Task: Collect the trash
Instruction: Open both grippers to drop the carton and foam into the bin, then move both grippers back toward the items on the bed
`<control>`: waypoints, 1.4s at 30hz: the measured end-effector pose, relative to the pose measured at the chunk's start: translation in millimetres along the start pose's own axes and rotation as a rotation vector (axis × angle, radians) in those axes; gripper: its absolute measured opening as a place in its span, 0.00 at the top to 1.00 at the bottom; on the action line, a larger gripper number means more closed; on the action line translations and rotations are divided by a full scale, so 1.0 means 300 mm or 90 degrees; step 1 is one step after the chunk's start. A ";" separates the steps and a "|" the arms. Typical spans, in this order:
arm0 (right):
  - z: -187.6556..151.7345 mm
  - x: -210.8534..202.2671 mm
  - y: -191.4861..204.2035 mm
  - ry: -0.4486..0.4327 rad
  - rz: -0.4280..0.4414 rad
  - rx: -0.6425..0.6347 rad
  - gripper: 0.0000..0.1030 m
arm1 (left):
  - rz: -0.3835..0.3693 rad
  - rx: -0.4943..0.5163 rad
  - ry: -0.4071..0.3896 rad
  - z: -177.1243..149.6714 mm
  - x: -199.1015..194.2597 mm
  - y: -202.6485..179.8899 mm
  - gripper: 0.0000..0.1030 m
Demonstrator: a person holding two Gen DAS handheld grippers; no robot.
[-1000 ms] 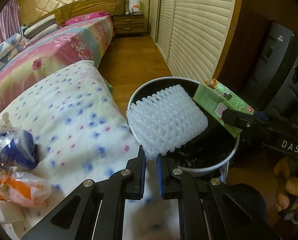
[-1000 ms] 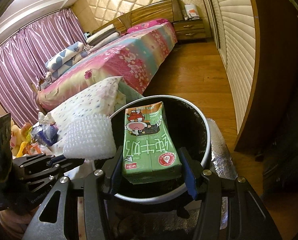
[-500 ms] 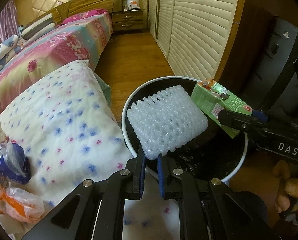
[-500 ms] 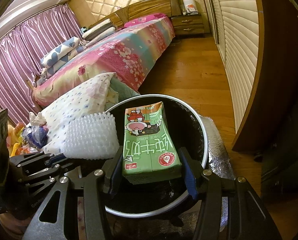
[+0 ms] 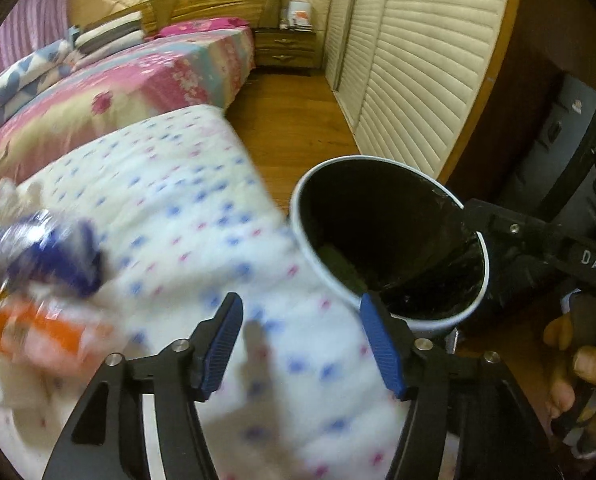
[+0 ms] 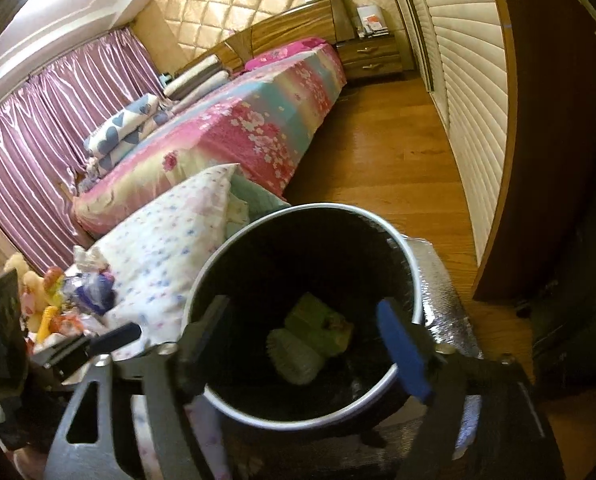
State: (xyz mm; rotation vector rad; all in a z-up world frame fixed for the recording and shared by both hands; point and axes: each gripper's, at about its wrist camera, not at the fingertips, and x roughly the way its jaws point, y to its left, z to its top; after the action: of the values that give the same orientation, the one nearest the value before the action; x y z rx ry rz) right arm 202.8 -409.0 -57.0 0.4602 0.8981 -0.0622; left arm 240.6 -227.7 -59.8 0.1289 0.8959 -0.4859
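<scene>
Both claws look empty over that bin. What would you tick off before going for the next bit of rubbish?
1. Left gripper open, jaws just opened, nothing between them: ok.
2. Right gripper open, jaws just opened, empty: ok.
3. Green carton lying in the bin: ok.
4. White foam net in the bin beside the carton: ok.
5. More wrappers left on the dotted quilt: not ok, still to collect.
6. Clear sight of the wrappers: cannot tell, left view is blurred.

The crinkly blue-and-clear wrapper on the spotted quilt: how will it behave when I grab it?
The wrapper looks like thin crumpled film: probably very light and floppy, likely collapsing under the pads. Its glossy surface may slip, so pinch a bunched fold.
</scene>
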 end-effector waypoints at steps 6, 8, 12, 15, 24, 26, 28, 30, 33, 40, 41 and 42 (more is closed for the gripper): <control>-0.067 -0.019 0.094 0.003 0.034 -0.008 0.18 | 0.012 -0.058 -0.022 -0.100 -0.119 0.110 0.38; -0.090 -0.021 0.136 0.008 0.044 -0.018 0.18 | 0.018 -0.075 -0.029 -0.142 -0.168 0.143 0.38; -0.127 -0.024 0.211 0.020 0.071 -0.037 0.18 | 0.031 -0.099 -0.038 -0.216 -0.251 0.206 0.38; -0.152 -0.021 0.273 0.027 0.087 -0.059 0.18 | 0.037 -0.111 -0.037 -0.251 -0.288 0.241 0.38; -0.226 0.023 0.419 0.057 0.126 -0.107 0.18 | 0.063 -0.155 -0.034 -0.372 -0.407 0.370 0.37; -0.235 0.034 0.445 0.064 0.135 -0.117 0.18 | 0.067 -0.166 -0.035 -0.379 -0.425 0.402 0.37; -0.242 0.048 0.475 0.069 0.144 -0.132 0.18 | 0.074 -0.173 -0.037 -0.388 -0.442 0.432 0.37; -0.246 0.062 0.500 0.075 0.149 -0.147 0.18 | 0.083 -0.177 -0.038 -0.395 -0.457 0.464 0.37; -0.252 0.080 0.530 0.084 0.162 -0.168 0.18 | 0.088 -0.174 -0.038 -0.392 -0.466 0.503 0.37; -0.230 0.126 0.616 0.094 0.195 -0.242 0.18 | 0.097 -0.092 -0.013 -0.338 -0.444 0.580 0.37; -0.225 0.134 0.630 0.096 0.198 -0.257 0.18 | 0.095 -0.079 -0.009 -0.329 -0.437 0.595 0.37; -0.221 0.142 0.640 0.096 0.200 -0.269 0.18 | 0.095 -0.073 -0.007 -0.323 -0.426 0.603 0.37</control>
State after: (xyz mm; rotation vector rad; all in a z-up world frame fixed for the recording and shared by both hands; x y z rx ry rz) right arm 226.8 -202.8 -55.9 0.2075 0.9471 0.4476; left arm 186.8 6.9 -37.8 0.0871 0.8943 -0.2951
